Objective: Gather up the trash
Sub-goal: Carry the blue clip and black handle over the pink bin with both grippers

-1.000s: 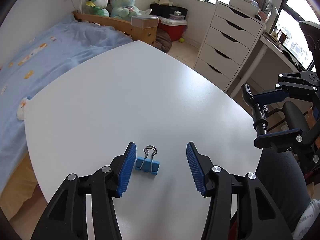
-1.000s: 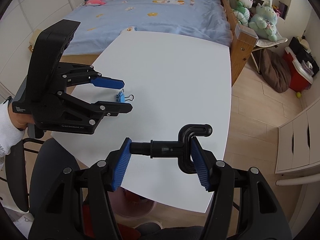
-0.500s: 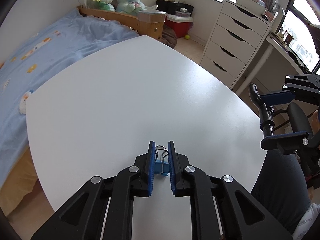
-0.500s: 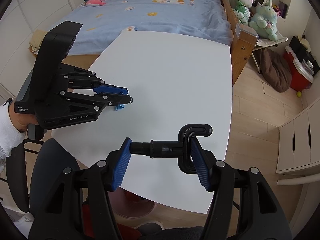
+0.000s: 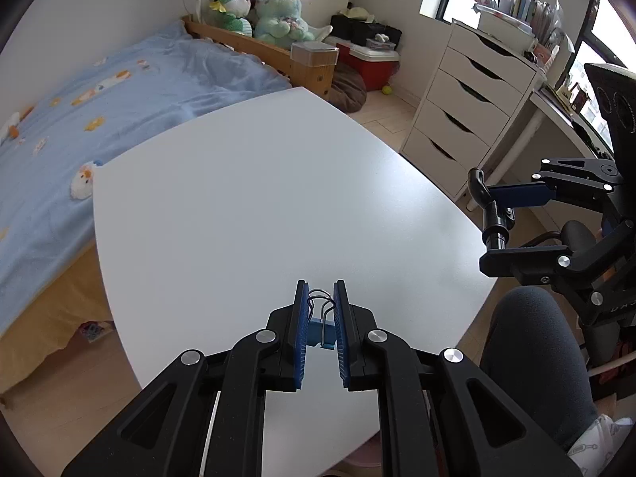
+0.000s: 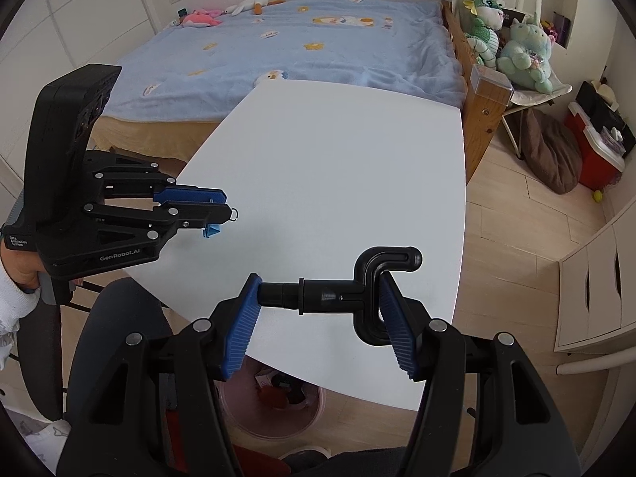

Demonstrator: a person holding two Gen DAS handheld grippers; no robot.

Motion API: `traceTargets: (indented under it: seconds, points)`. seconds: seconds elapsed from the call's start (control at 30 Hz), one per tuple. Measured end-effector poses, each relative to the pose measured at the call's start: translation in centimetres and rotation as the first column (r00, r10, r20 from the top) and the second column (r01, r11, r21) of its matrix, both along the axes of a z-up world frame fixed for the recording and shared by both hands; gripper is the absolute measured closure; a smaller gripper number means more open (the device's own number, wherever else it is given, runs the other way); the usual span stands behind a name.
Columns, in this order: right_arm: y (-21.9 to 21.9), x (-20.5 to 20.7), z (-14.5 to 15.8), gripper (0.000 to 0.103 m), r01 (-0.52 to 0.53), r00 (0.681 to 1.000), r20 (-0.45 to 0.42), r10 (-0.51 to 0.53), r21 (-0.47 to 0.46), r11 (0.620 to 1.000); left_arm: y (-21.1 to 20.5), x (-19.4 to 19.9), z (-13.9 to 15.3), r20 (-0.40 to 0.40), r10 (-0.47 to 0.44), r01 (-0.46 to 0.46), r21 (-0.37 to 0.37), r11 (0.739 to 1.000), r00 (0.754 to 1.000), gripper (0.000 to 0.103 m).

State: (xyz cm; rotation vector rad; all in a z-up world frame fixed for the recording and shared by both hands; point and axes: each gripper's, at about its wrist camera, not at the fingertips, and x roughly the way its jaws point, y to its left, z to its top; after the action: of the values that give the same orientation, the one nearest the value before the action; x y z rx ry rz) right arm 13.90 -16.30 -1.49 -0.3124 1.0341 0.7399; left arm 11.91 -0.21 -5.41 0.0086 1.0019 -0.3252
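My left gripper [image 5: 320, 298] is shut on a blue binder clip [image 5: 321, 328] with wire handles and holds it above the white table [image 5: 258, 206]. In the right wrist view the left gripper [image 6: 222, 208] shows at the left with the clip [image 6: 210, 231] hanging between its fingers. My right gripper [image 6: 318, 298] is shut on a black plastic pipe piece [image 6: 357, 284] with a hooked end, held over the table's near edge. That piece [image 5: 491, 210] also shows at the right of the left wrist view.
A pink waste bin [image 6: 274, 409] with scraps stands on the floor under the table's near edge. A bed with a blue blanket [image 6: 310, 43] lies beyond the table. A white drawer unit [image 5: 469, 107] and a dark chair [image 6: 115, 318] are close by.
My left gripper closed on the binder clip and lifted it off the table. The right gripper kept its hold on the black pipe piece and barely moved.
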Motion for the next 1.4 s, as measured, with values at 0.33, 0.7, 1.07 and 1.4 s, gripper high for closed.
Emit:
traceTargets:
  seconds: [0.33, 0.7, 1.07, 1.4]
  points:
    - [-1.7, -3.6, 2.6, 0.044, -0.013, 0.999, 0.053, 0.01, 0.053, 0.999, -1.0, -5.2, 3.8, 0.073, 0.023, -0.021, -0.034, 0.999, 0.997, 0.09]
    - [-2.8, -9.4, 3.9, 0.044, -0.059, 0.995, 0.088, 0.051, 0.095, 0.994, -2.8, -10.7, 5.0, 0.129, 0.014, -0.008, -0.045, 0.999, 0.992, 0.09]
    - [-2.9, -13.9, 2.2, 0.044, -0.11, 0.993, 0.06, 0.105, 0.079, 0.991, -3.3, -14.2, 4.1, 0.131, 0.035, -0.024, -0.08, 0.996, 0.991, 0.09]
    - [-2.1, -14.9, 0.0, 0.017, -0.14, 0.99, 0.032, 0.138, 0.081, 0.987, -2.8, -16.0, 3.7, 0.13, 0.049, -0.039, -0.079, 0.996, 0.99, 0.09]
